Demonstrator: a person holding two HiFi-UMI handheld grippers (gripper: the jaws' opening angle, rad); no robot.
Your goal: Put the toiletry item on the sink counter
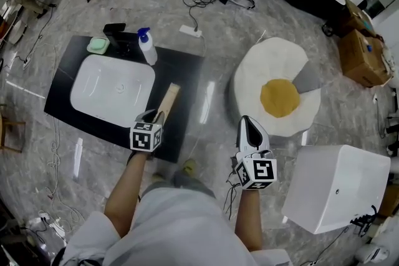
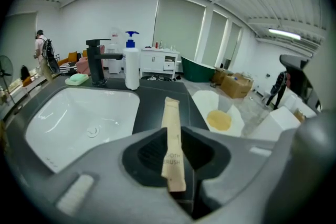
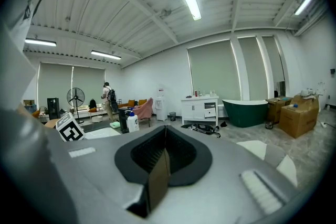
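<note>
Item: toothbrush packet, a slim brown paper sleeve printed "TOOTH BRUSH", pinched near its printed end by my left tool and reaching forward from the jaws. Location: in the head view it lies out over the bare right strip of the black tabletop, beside the white basin; I cannot tell whether its far end touches the surface or hangs above it. Handling, as I judge it: very light, with a stiff brush inside and a soft, creasable wrapper. It is not fragile, but it is smooth enough to pivot in a grip this close to one end. A hold nearer its middle would steady it, though for a short set-down the present one should do. Letting it go low and flat on that strip should keep it from sliding into the basin. Also on the tabletop, behind the basin: black faucet, white pump bottle with a blue head, pale green soap; all well apart from the packet. Right tool: jaws pressed together with nothing between them, held off the tabletop's right side near a white-and-yellow egg-shaped rug on the floor.
</note>
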